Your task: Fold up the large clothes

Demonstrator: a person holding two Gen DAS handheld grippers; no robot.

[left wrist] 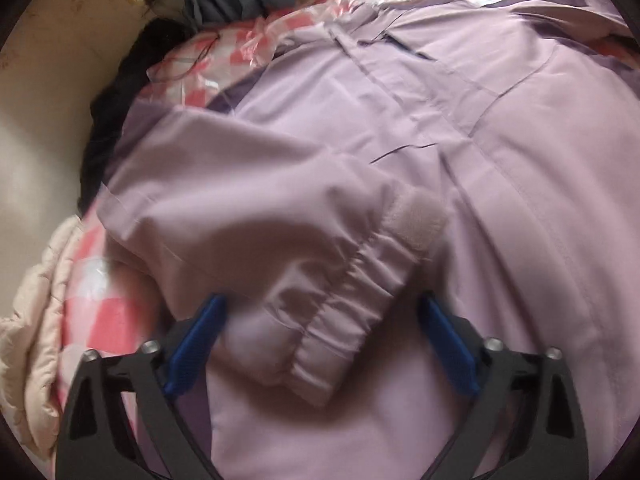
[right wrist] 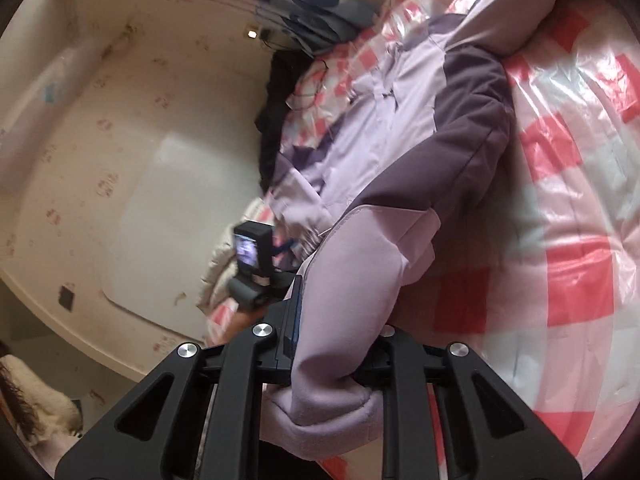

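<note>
A lilac jacket with darker purple panels lies spread on a bed with a pink-and-white checked cover under clear plastic. In the left wrist view one sleeve is folded across the jacket body, its elastic cuff lying between my left gripper's blue fingers. My left gripper is open, jaws wide on either side of the cuff. In the right wrist view my right gripper is shut on the other lilac sleeve, which is lifted off the bed. The left gripper's camera shows beyond it.
A cream quilted garment lies at the bed's left edge. Black clothing and a grey-blue item lie at the far side. A cream wall with small floral prints runs along the bed.
</note>
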